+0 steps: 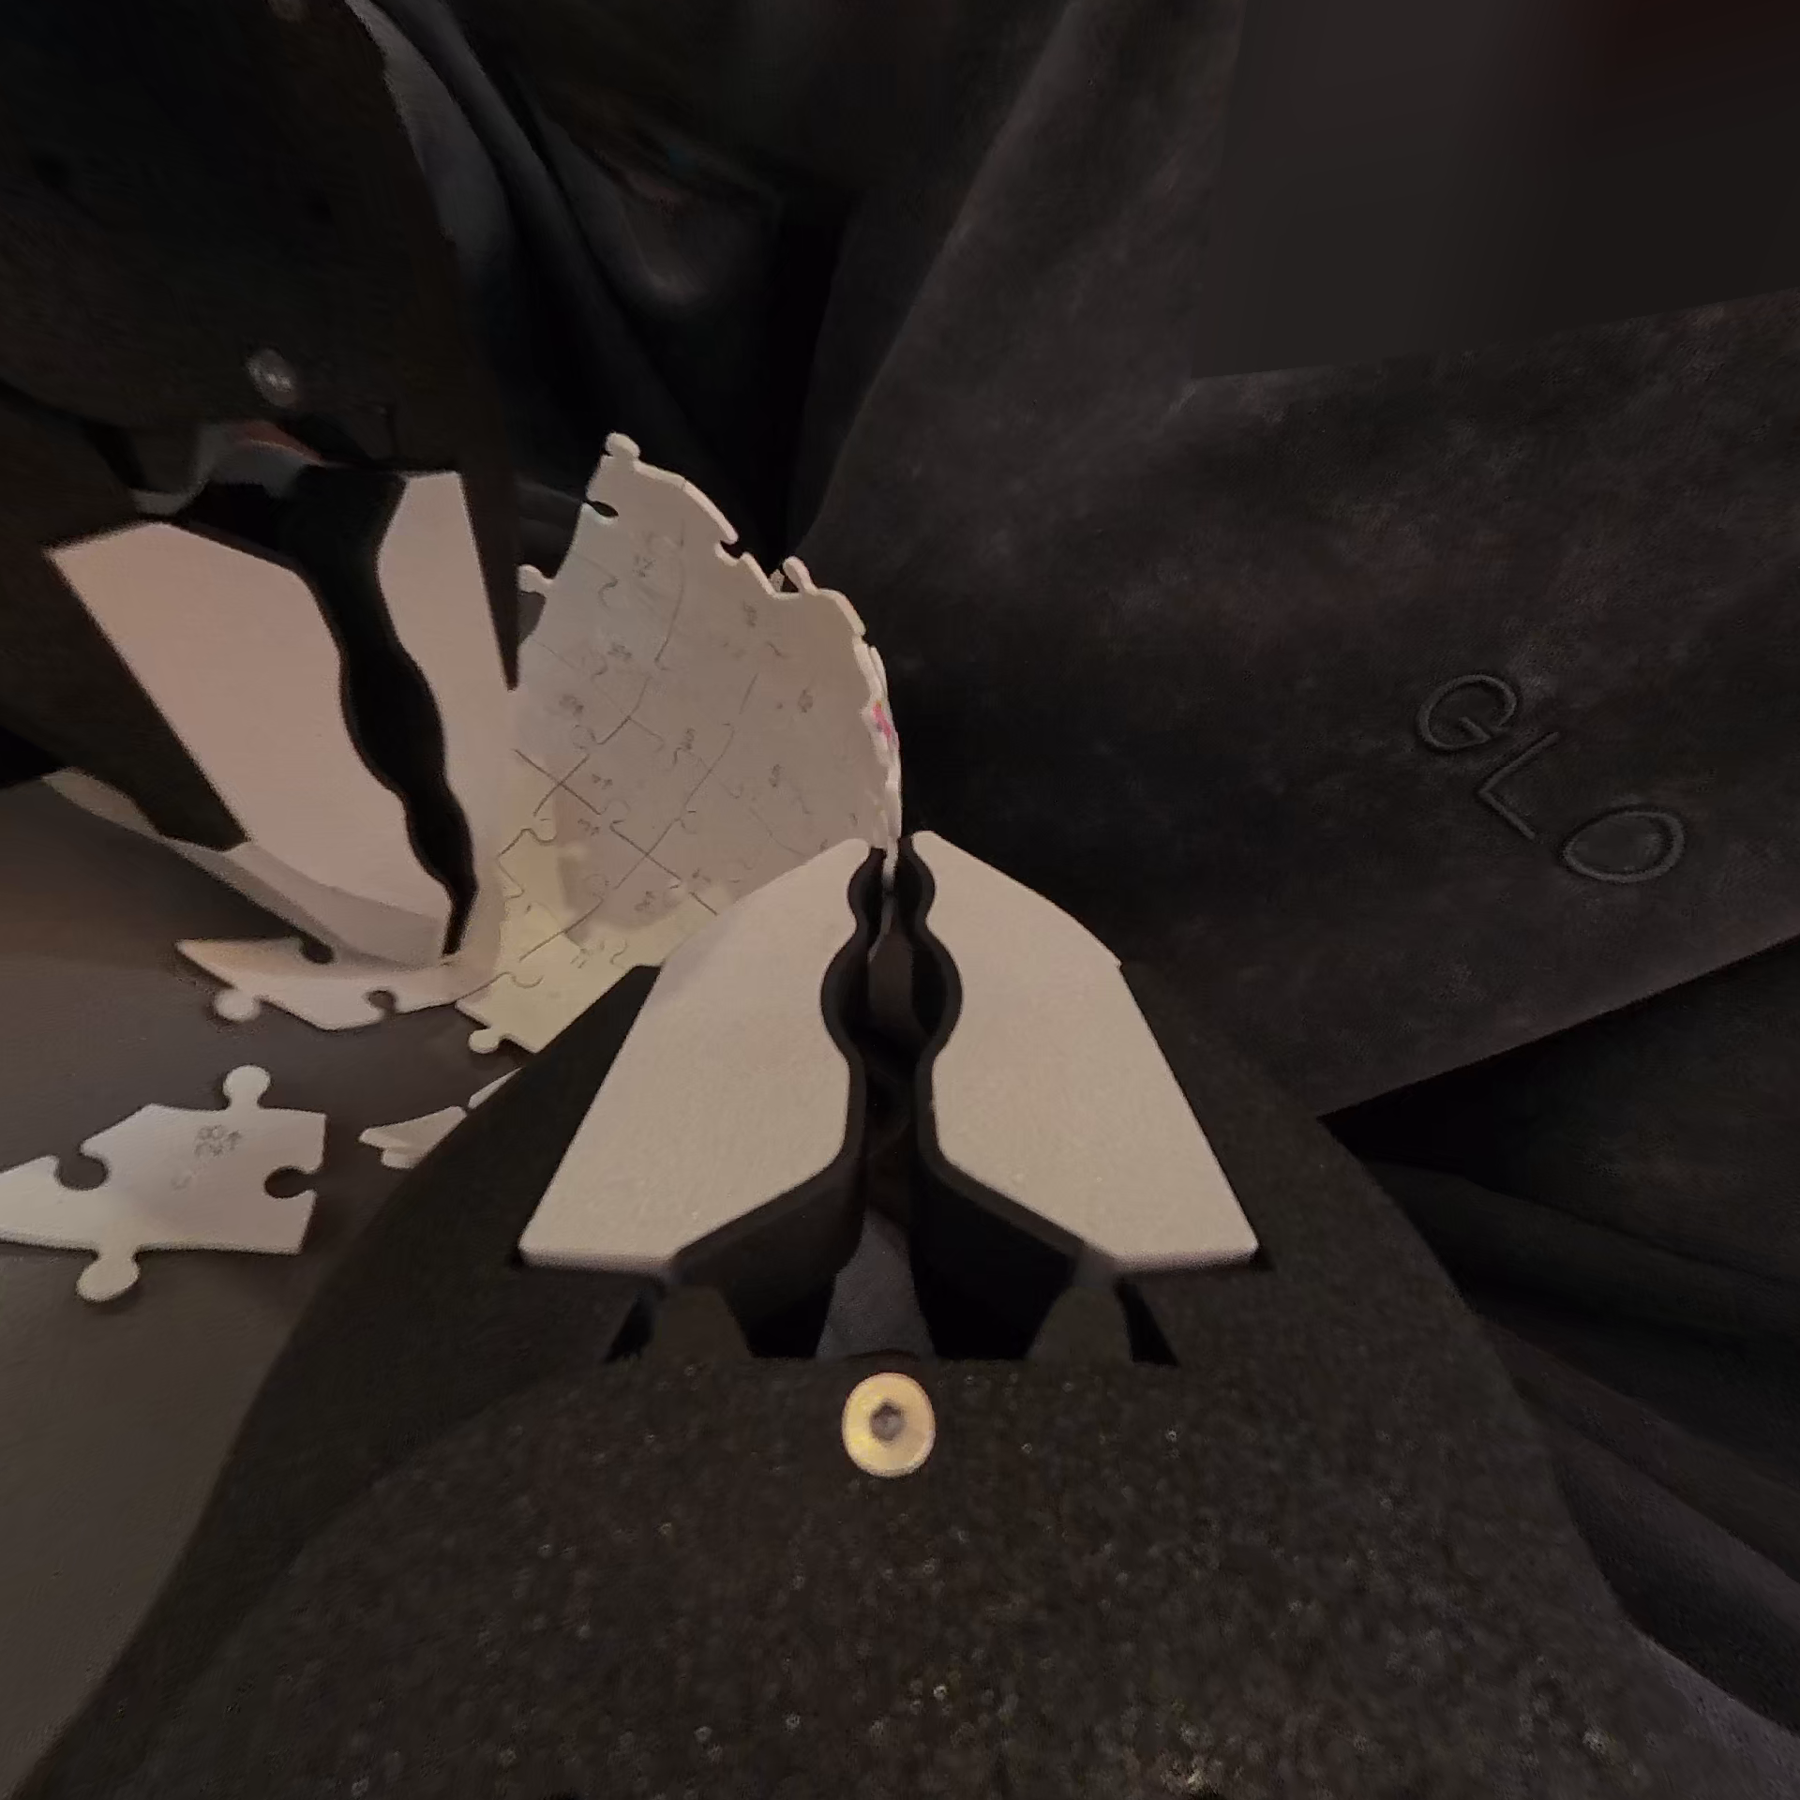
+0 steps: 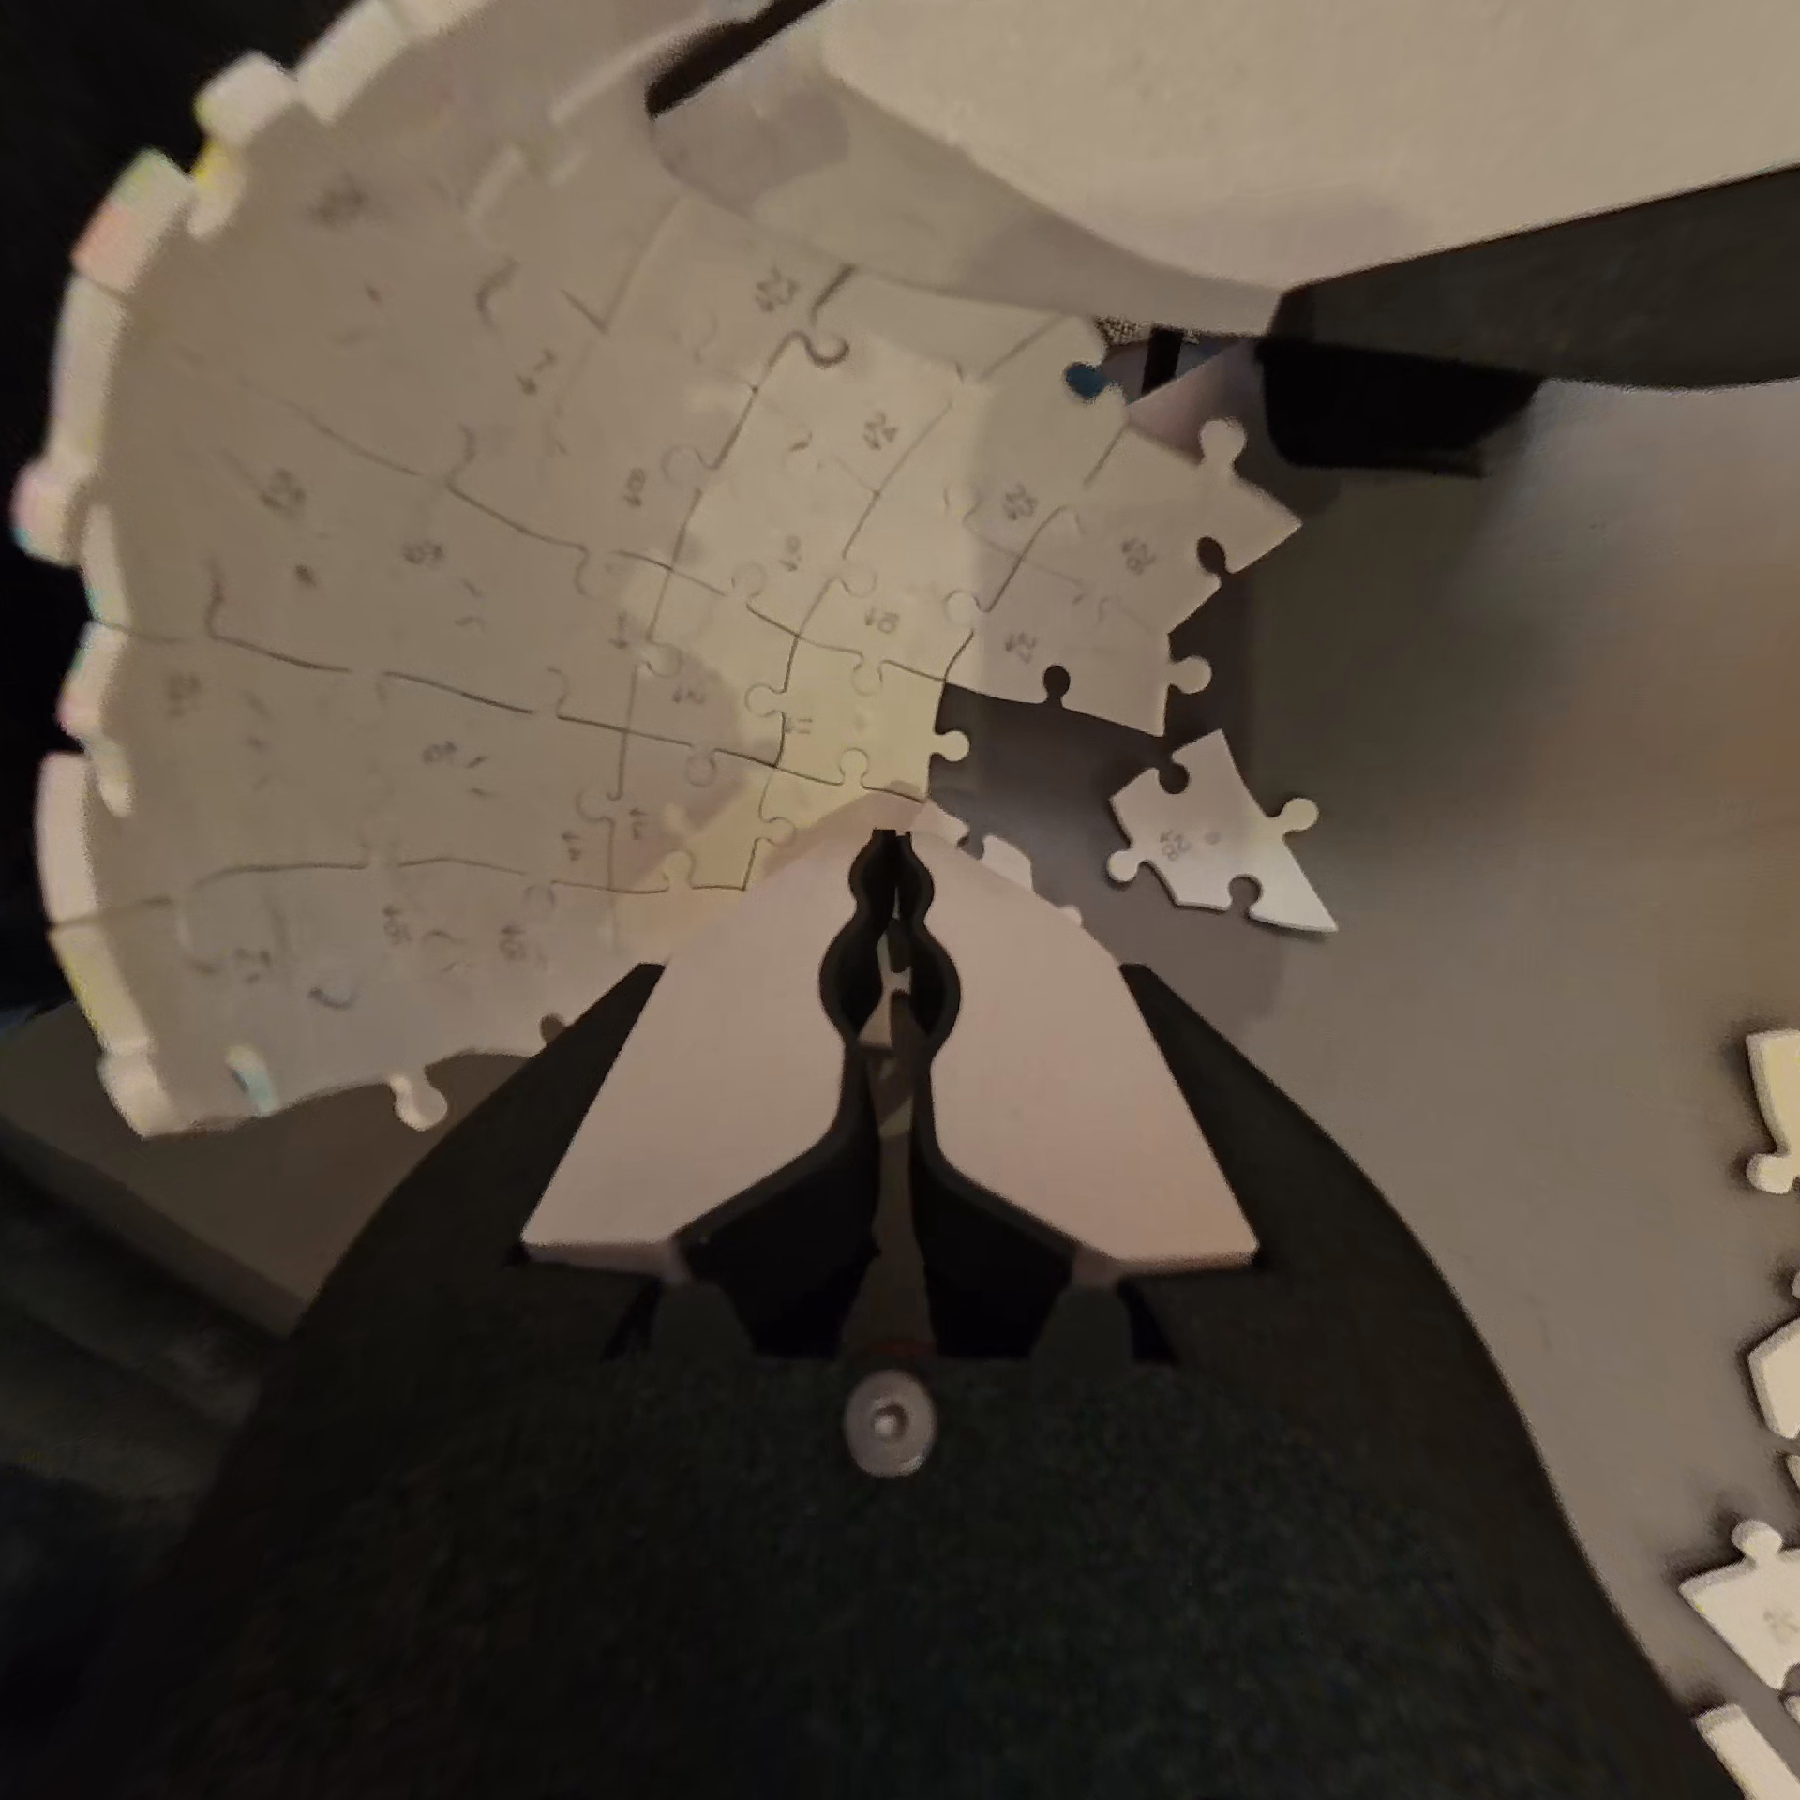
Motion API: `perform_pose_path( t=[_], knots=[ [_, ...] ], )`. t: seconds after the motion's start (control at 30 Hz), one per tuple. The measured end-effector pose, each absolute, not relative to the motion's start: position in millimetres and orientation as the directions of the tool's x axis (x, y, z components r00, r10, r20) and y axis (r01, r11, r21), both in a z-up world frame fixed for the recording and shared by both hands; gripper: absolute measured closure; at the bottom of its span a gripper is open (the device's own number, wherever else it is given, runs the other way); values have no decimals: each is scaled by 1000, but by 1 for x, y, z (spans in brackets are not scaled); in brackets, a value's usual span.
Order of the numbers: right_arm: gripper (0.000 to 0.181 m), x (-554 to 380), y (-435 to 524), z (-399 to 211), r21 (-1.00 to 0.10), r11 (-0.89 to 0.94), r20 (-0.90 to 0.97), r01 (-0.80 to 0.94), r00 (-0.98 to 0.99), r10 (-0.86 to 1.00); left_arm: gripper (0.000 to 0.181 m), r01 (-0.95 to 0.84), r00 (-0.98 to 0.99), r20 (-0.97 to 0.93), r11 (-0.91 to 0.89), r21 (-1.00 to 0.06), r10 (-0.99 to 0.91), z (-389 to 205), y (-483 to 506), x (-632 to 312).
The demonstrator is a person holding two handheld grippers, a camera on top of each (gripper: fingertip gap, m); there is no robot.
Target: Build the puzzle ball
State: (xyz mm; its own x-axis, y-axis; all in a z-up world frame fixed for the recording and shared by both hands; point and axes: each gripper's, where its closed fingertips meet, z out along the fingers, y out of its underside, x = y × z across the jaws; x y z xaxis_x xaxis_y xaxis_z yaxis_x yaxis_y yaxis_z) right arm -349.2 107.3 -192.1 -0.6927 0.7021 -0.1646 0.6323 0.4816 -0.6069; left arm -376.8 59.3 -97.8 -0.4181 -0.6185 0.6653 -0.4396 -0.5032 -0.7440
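The puzzle ball (image 2: pixel 468 604) is only partly built: a curved white shell of interlocked pieces, its hollow inner side showing, with small printed marks on each piece and tabs sticking out all round its ragged rim. It rests on the dark table (image 2: pixel 1461 877), tipped up so that its far rim stands in the air in front of a person's dark garment (image 1: pixel 1315 682). In the left wrist view the same shell (image 1: pixel 682 731) rises just beyond that gripper's tips, and a trace of colour shows along its right edge.

The left gripper (image 1: pixel 891 857) is pinched nearly together on the thin near rim of the shell, a sliver of white edge showing between its tips. The right gripper (image 2: pixel 891 843) is likewise drawn tight, its tips meeting at the near edge of the shell where a tabbed piece lies; whether it grips the shell itself or a separate piece there cannot be told. In the left wrist view the right gripper (image 1: pixel 453 916) comes down from the upper left, its tips low against the shell's inside, close to the table.

A loose piece (image 2: pixel 1208 847) lies on the table just right of the shell's open notch, not joined to it. More loose pieces (image 2: pixel 1768 1364) sit well apart along the right edge. In the left wrist view another loose piece (image 1: pixel 185 1179) lies flat at the near left.
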Motion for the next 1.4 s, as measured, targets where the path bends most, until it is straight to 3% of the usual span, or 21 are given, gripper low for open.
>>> perform_pose_path(
  t=[0.43, 0.67, 0.9, 1.4],
  knots=[
    [181, -349, 108, -194, -583, 610, -76, 537, -784, 617, 179, -435, -426, 672, -514, -739, -606, -97, 61, -379],
    [181, -357, 111, -171, -671, 529, -81, 519, -761, 644, 179, -434, -423, 679, -524, -733, -600, -99, 63, -379],
    [181, -350, 110, -192, -591, 530, -162, 608, -733, 661, 179, -432, -422, 678, -524, -734, -602, -99, 63, -378],
    [181, -352, 116, -184, -614, 482, -175, 625, -703, 689, 179, -427, -424, 677, -526, -735, -601, -99, 62, -377]
  ],
)
